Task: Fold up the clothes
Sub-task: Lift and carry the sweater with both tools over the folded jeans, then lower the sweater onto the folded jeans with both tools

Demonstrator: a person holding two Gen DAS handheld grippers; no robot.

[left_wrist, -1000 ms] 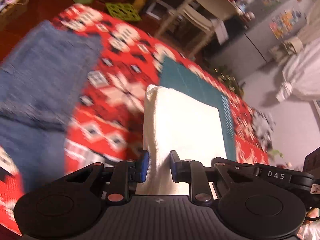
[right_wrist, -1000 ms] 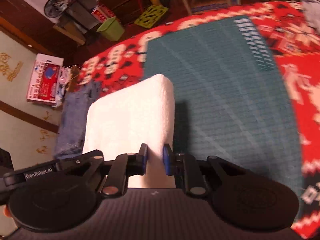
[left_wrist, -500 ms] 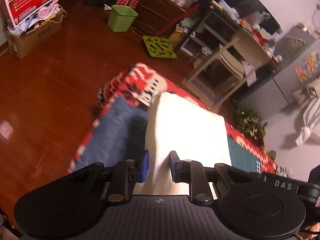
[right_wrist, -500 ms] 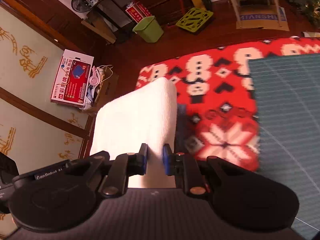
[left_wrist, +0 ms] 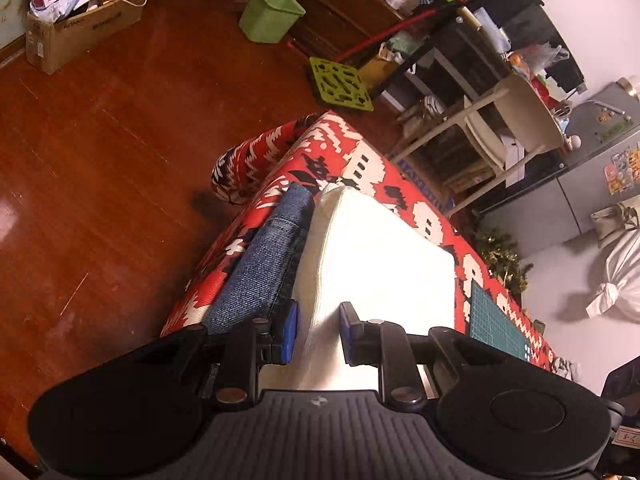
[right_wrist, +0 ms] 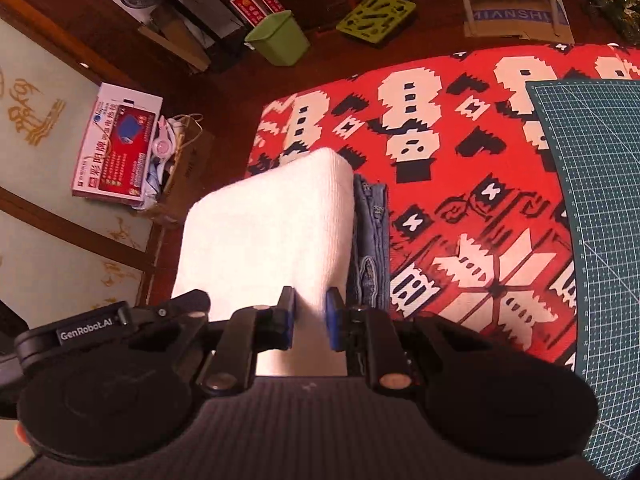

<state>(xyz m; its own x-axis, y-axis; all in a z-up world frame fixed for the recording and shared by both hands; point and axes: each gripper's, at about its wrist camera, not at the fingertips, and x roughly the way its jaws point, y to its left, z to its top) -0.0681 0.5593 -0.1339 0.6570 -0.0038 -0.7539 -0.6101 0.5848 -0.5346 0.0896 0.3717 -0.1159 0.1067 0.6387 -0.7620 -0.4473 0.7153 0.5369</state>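
Here, both grippers gripping 1 folded white garment (left_wrist: 380, 264) above folded jeans (left_wrist: 264, 264). Left gripper (left_wrist: 318, 332) jaws narrow, pinching garment's near edge. Right gripper (right_wrist: 310, 316) jaws narrow, clamping same garment (right_wrist: 268, 236). Jeans (right_wrist: 370, 240) lying beneath garment, on red patterned cloth (right_wrist: 460, 184). Green cutting mat (right_wrist: 600, 200) lying well right of jeans.

The left gripper (left_wrist: 316, 332) is pinching a folded white cloth (left_wrist: 376, 264) over folded jeans (left_wrist: 264, 268) lying at its 10 o'clock on the red patterned tablecloth (left_wrist: 348, 156).
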